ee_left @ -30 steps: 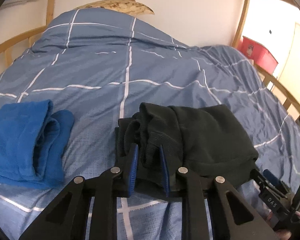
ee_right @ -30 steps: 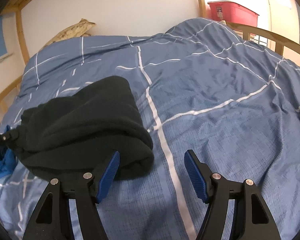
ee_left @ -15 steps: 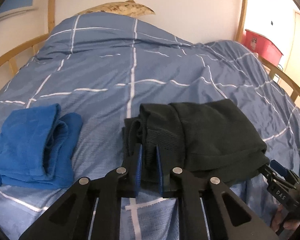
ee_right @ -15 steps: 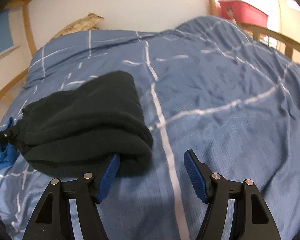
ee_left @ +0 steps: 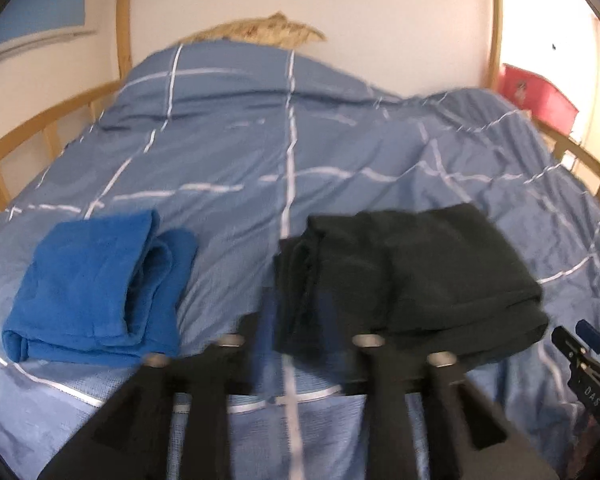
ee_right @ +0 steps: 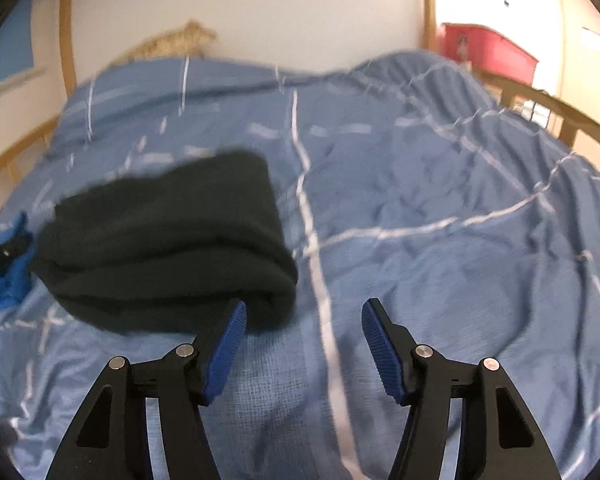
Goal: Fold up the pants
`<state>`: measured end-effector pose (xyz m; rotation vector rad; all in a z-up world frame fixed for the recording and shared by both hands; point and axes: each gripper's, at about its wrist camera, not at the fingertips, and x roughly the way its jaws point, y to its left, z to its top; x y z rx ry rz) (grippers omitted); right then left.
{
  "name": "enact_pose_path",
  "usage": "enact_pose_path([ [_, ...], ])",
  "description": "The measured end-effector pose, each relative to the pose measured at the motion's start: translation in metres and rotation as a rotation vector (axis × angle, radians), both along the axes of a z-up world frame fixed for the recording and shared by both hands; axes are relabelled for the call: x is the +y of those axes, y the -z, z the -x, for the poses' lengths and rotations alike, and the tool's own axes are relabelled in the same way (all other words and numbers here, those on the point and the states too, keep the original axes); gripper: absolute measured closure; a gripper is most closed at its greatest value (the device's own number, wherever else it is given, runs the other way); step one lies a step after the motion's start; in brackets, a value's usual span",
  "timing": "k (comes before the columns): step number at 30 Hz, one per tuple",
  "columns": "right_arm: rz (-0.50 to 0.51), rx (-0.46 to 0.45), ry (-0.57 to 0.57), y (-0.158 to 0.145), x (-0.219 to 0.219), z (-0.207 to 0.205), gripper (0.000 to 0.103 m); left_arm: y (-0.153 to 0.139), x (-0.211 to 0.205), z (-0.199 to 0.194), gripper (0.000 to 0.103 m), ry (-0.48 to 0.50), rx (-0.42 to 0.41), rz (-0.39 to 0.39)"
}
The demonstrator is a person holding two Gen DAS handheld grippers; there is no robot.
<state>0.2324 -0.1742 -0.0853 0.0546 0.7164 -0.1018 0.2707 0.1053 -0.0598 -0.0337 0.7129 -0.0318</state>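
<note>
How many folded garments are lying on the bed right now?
2: blue pants on the left side of the bed cover, and black pants to their right, nearer the right gripper. Nothing else shows.

Folded black fleece pants (ee_left: pixel 416 276) on the bed.

The soft, dark fabric is doubled into a compact, roughly rectangular bundle lying flat; its layered edges face left, and a thick rounded fold (ee_right: pixel 268 280) runs along the near-right side.

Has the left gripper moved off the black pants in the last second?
Yes. The left gripper has backed toward the bed's near edge; the folded black pants lie free on the duvet, its fingers blurred.
</note>
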Motion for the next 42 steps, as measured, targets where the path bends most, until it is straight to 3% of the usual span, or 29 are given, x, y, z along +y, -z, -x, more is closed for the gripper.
enact_pose_path([
  [3, 0.008, -0.052, -0.008, -0.012, -0.007, -0.003, 0.042, -0.004, -0.006, -0.003, 0.061, 0.043, -0.01, 0.004],
  [8, -0.039, -0.044, -0.046, -0.012, -0.017, -0.026, 0.042, 0.001, -0.012, -0.016, 0.058, 0.053, 0.015, 0.018],
  [12, -0.063, -0.112, -0.048, -0.026, -0.015, -0.038, 0.041, 0.0, -0.004, -0.025, 0.033, 0.016, 0.013, 0.05],
  [14, -0.058, -0.124, -0.035, -0.034, -0.014, -0.054, 0.038, -0.002, 0.001, -0.029, 0.032, 0.001, 0.013, 0.084],
  [17, -0.07, -0.081, -0.056, -0.033, -0.01, -0.082, 0.035, -0.004, 0.006, -0.04, 0.02, -0.027, 0.03, 0.127],
  [23, -0.156, -0.022, -0.074, -0.008, -0.011, -0.1, 0.035, 0.014, 0.006, -0.059, 0.02, -0.025, 0.105, 0.197],
  [28, -0.239, 0.013, -0.062, 0.015, -0.015, -0.096, 0.035, 0.037, 0.003, -0.057, 0.016, -0.04, 0.163, 0.175],
  [34, -0.213, 0.007, -0.087, 0.026, -0.007, -0.088, 0.035, 0.056, 0.008, -0.053, 0.007, -0.05, 0.183, 0.174],
  [42, -0.237, -0.044, -0.137, 0.026, -0.001, -0.082, 0.035, 0.069, 0.009, -0.057, 0.007, -0.041, 0.176, 0.237],
])
